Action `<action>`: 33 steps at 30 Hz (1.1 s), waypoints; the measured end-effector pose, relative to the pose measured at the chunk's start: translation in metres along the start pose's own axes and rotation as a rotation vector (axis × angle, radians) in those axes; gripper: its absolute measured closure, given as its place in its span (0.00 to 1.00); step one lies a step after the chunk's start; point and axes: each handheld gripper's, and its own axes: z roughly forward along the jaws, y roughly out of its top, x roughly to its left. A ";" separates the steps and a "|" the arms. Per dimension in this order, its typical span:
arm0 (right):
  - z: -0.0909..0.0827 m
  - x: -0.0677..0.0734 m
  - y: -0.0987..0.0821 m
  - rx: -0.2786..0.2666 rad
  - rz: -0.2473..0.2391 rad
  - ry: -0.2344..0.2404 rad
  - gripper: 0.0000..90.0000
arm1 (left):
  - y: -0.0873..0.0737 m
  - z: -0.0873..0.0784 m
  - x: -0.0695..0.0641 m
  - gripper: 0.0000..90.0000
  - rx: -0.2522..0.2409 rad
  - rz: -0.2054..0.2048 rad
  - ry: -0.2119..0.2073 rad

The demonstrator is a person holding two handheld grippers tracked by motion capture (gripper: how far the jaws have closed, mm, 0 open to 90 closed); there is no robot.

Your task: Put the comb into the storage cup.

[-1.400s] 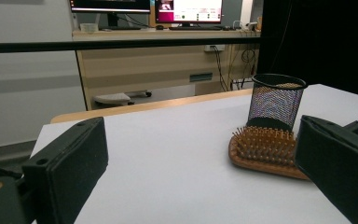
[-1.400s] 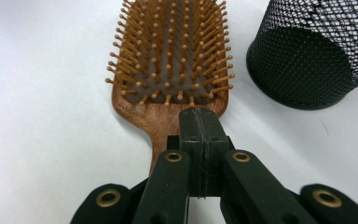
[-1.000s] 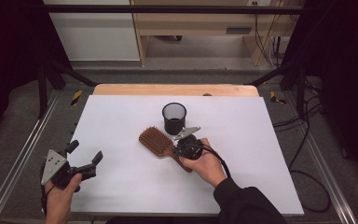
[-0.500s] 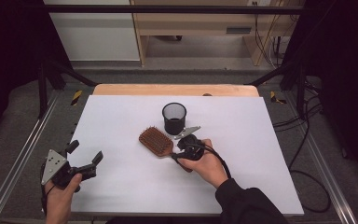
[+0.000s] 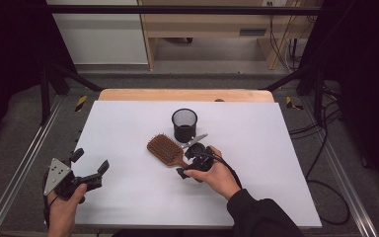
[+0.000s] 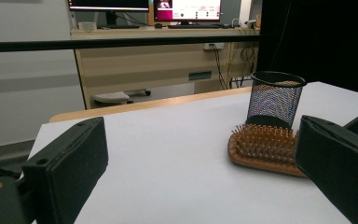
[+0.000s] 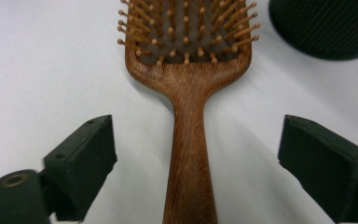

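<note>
A wooden paddle hairbrush lies bristles up in the middle of the white table, its handle pointing toward the person. My right gripper straddles that handle. In the right gripper view the handle runs between the two black pads with a wide gap on each side of it. The jaws have just been opening and touch nothing. My left gripper rests open at the table's near left, with nothing between its jaws. In the left gripper view the hairbrush lies at the right, ahead of the left gripper.
A black mesh cup stands upright just behind the brush head, close to it. A wooden strip borders the table's far edge. Metal rails run along the sides, and cables hang at the right.
The right gripper's jaws have spread apart from the brush handle, which now lies loose between them on the table. The left hand has stayed where it was.
</note>
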 end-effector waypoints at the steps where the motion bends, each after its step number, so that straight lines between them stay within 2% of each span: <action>1: 0.002 0.001 0.000 0.012 -0.001 -0.001 0.09 | 0.000 0.000 0.000 0.03 0.000 0.000 0.000; 7: 0.005 0.002 0.000 0.035 -0.015 0.008 0.08 | 0.000 0.000 0.000 0.03 0.000 0.001 0.000; 16: 0.011 0.003 0.002 0.066 -0.002 -0.011 0.08 | 0.000 0.000 0.000 0.03 0.002 0.002 -0.003; 26: 0.017 0.005 0.005 0.077 -0.011 -0.018 0.09 | 0.000 0.000 0.000 0.03 0.002 0.002 -0.004; 31: 0.018 0.006 0.008 0.073 -0.017 -0.028 0.19 | 0.000 0.000 0.000 0.03 0.002 0.002 -0.003; 33: 0.018 0.007 0.009 0.071 -0.011 -0.027 0.27 | 0.000 0.000 0.000 0.03 0.001 0.001 -0.003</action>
